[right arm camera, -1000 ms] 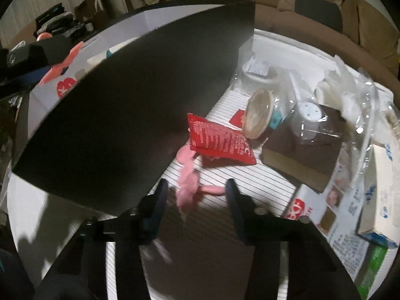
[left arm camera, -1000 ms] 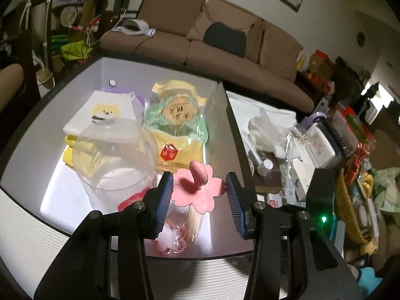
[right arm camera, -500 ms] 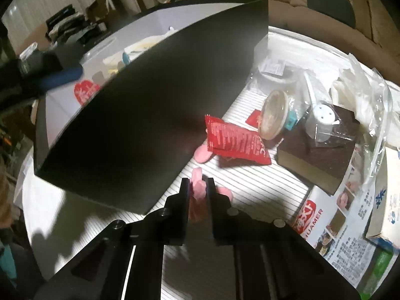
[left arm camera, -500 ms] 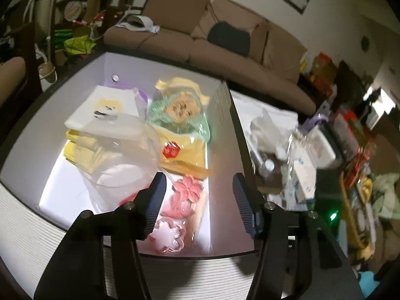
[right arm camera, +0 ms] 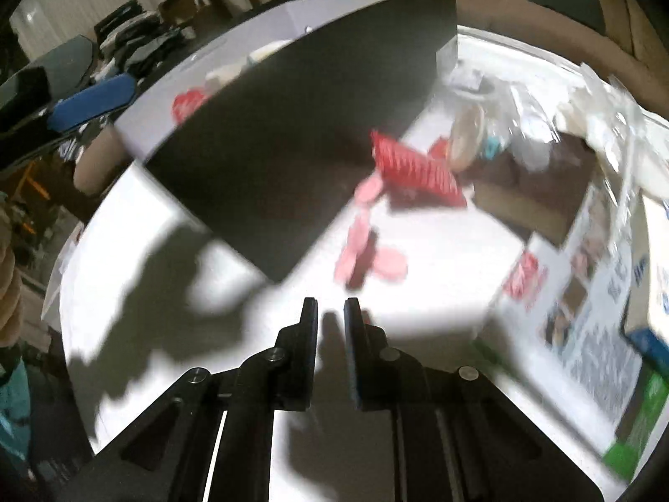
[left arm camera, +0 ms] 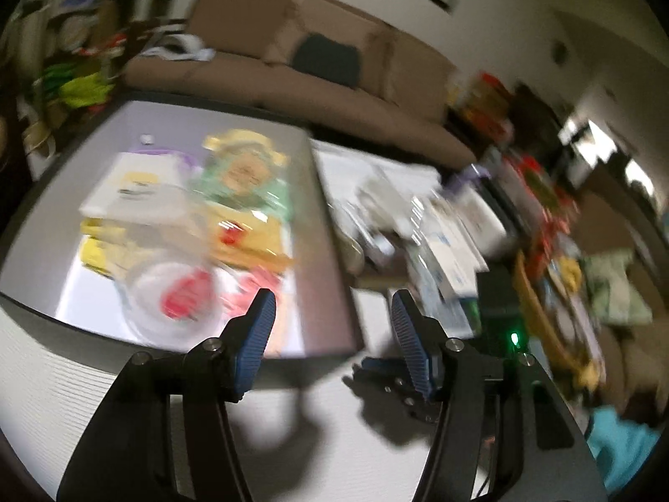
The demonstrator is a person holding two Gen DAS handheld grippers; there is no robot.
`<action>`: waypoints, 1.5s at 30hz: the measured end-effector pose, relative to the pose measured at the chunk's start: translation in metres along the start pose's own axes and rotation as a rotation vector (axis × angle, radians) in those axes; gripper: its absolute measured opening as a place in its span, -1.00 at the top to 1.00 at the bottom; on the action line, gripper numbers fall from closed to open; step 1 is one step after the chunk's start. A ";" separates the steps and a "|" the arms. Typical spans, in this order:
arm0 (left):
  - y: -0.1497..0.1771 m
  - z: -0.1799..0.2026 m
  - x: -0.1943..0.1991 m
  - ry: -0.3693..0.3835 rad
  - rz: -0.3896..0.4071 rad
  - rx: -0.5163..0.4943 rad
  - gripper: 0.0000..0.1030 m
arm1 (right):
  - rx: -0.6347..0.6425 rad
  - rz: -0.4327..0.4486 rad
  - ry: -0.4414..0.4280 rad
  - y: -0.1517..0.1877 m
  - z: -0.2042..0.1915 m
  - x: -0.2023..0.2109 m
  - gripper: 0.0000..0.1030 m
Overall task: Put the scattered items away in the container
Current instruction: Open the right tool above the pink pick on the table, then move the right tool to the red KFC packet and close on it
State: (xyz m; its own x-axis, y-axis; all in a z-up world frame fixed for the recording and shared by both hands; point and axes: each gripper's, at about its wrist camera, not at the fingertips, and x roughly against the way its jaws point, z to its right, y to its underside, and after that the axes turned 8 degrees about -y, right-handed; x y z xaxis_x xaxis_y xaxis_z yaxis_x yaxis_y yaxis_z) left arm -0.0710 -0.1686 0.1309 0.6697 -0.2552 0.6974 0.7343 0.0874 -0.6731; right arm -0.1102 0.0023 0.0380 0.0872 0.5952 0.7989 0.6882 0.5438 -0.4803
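Judging by our right gripper point(right arm camera: 330, 326), fingers nearly shut on nothing, and left gripper point(left arm camera: 332, 326), half open and empty, we risk leaving the pink flower piece point(right arm camera: 361, 253) on the table point(right arm camera: 439, 259) outside the container point(right arm camera: 292, 134).

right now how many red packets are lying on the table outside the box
2. The large red packet lies by the wall of the black box; the small red packet sits just behind it, beside a round lid. The box may hide others.

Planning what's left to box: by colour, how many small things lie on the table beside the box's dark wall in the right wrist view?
Red packets: 2
Pink pieces: 3 (blurred, possibly joined)
Total: 5
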 end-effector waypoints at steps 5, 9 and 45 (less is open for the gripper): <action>0.022 0.055 -0.008 -0.028 0.038 -0.235 -0.16 | -0.051 0.073 -0.018 0.037 -0.003 0.047 0.34; 0.034 0.091 -0.013 0.000 0.064 -0.323 -0.16 | -0.064 0.146 0.009 0.054 -0.005 0.086 -0.10; 0.057 0.065 -0.044 -0.089 -0.110 -0.135 1.00 | -0.174 0.300 -0.046 0.075 0.023 0.129 -0.44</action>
State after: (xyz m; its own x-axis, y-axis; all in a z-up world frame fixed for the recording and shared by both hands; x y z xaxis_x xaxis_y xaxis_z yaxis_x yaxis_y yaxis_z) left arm -0.0515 -0.0902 0.0778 0.5981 -0.1693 0.7833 0.7858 -0.0682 -0.6147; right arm -0.0638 0.1332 0.0964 0.2745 0.7413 0.6124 0.7497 0.2338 -0.6191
